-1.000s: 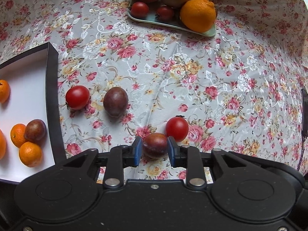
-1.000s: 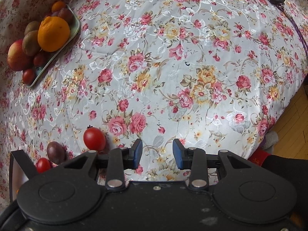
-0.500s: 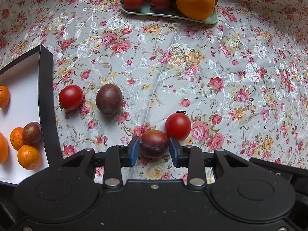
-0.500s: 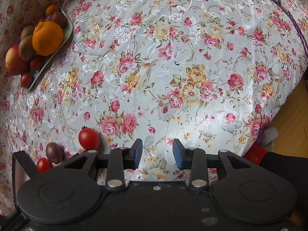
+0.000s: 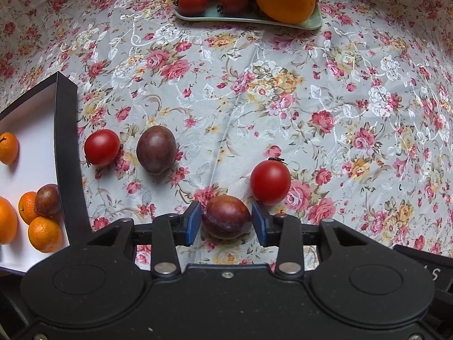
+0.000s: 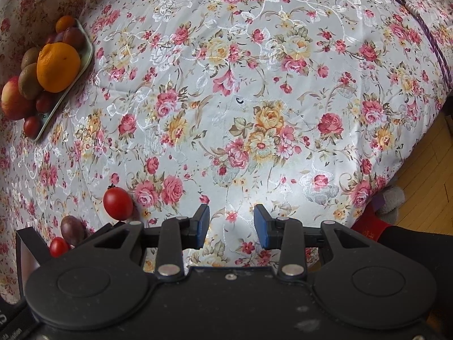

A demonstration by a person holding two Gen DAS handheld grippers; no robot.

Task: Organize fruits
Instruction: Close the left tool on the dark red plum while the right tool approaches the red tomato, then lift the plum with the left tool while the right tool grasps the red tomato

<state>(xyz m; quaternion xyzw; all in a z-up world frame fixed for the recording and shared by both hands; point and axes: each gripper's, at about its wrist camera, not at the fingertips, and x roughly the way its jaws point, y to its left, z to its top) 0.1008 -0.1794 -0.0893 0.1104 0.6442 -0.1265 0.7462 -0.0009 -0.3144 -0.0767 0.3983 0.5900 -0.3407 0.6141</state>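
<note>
Straddling a passion fruit on the floral worktop, the left tongs stand narrow, pads beside its flanks, contact unclear; closing off-centre could squirt it into the tomato just beyond. Right tongs gape wide, empty. Farther left, the white box holds tangerines; the fruit tray lies farthest. No legible writing

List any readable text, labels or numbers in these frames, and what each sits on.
"S": a pale letter on the dark object at the lower right edge of the left wrist view; the rest is cut off.
Pale print on the dark object at the lower left corner of the right wrist view: too blurred to read.
Gold marking on the red item: unreadable.
</note>
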